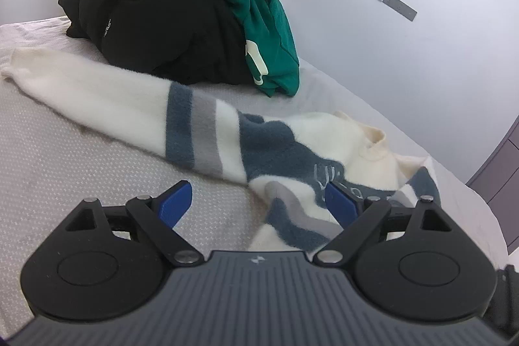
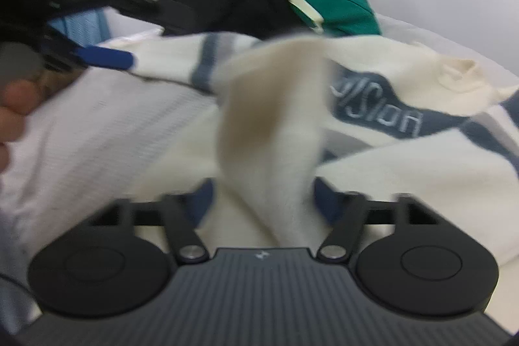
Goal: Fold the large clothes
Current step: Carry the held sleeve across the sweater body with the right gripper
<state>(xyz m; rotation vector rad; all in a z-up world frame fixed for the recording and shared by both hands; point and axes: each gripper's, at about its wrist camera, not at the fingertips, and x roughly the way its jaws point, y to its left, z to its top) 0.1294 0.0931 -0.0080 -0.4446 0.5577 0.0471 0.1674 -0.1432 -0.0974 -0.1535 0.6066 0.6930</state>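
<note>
A fluffy white sweater (image 1: 275,148) with blue and grey stripes lies spread on the bed, one sleeve (image 1: 97,86) stretched to the left. My left gripper (image 1: 258,200) is open low over the sweater's lower part; its right finger rests against the fabric and nothing is pinched. In the right wrist view the sweater (image 2: 405,80) shows grey lettering. My right gripper (image 2: 264,200) stands open, with a blurred white fold of sleeve (image 2: 272,125) rising loose between its fingers. The left gripper's blue finger (image 2: 107,59) and a person's hand (image 2: 13,109) show at the left.
A pile of black clothing (image 1: 155,21) with a green garment (image 1: 259,18) on top sits at the back of the bed. The pale patterned bedcover (image 1: 81,158) stretches to the left. A white wall (image 1: 389,54) runs along the right, with a purple cabinet (image 1: 499,164) beyond.
</note>
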